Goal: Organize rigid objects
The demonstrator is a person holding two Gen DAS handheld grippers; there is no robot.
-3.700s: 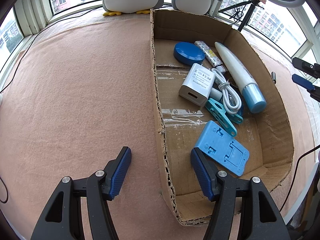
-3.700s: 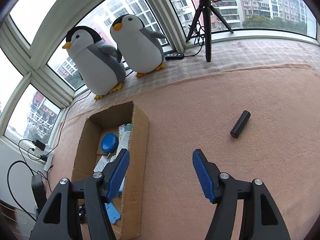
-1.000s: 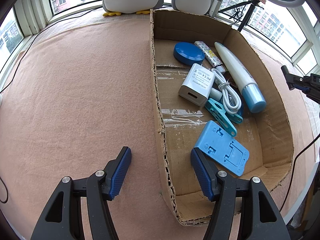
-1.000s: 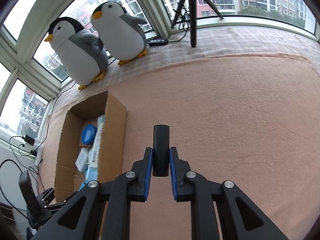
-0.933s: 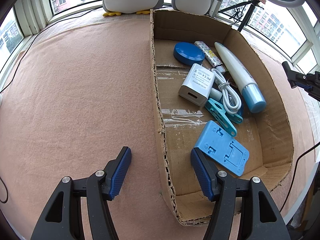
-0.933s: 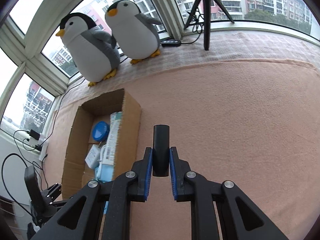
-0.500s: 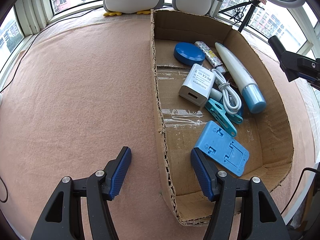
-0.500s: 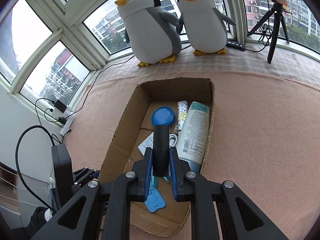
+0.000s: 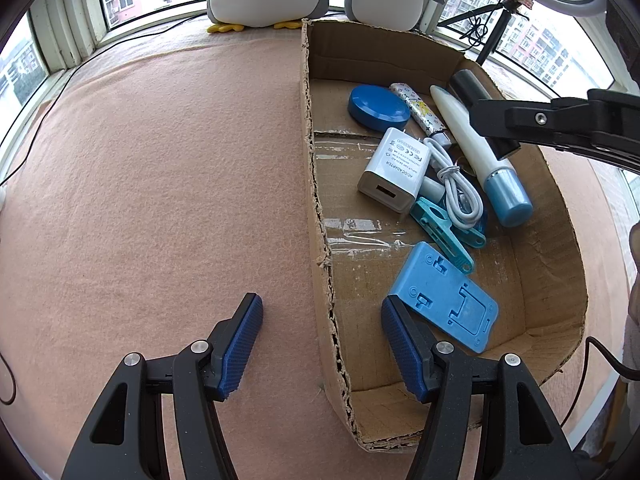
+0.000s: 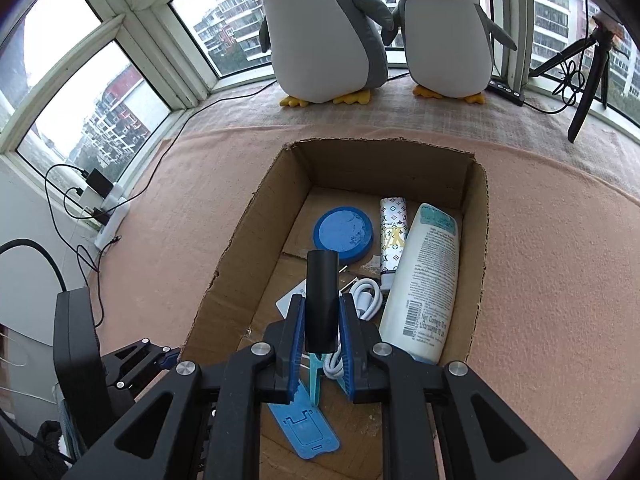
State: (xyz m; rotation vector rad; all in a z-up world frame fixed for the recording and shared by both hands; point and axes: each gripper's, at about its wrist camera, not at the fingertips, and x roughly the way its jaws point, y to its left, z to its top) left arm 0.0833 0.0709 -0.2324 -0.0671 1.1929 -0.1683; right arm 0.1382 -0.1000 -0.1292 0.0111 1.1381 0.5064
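The cardboard box [image 10: 478, 240] is sitting on the pink felt cloth [image 9: 160, 168], open at the top and already holding most of the items: a white lotion bottle [image 10: 426, 284] lying lengthwise along its right wall, a blue phone stand [image 9: 444, 300] near the front, a white charger [image 9: 394, 168] with a coiled white cable [image 9: 456, 190], a round blue lid [image 9: 378, 106], a teal clip [image 9: 442, 236] and a small patterned tube [image 10: 393, 240].

The right gripper [image 10: 322, 344] is hanging directly over the box interior, its blue pads clenched on the black cylinder [image 10: 321, 296]. The cylinder's long axis is running forward along the fingers, its free end pointing towards the far wall and the two plush penguins [image 10: 328, 28] beyond it (so it is lying roughly parallel to the bottle rather than across it). Beneath it are the charger, cable and clip; whether it is clear of them or brushing them cannot be told from these views, though in the left wrist view it appears raised above the contents.

The left gripper [image 9: 322, 348] is waiting released and empty, its fingers straddling the box's near-left wall, one over the cloth and one inside beside the phone stand. The right hand is plainly the nearer one to the drop spot. The coming release probably needs only a small descent, with the cylinder kept aligned to the box's length so it settles among the clutter instead of rolling off the bottle.
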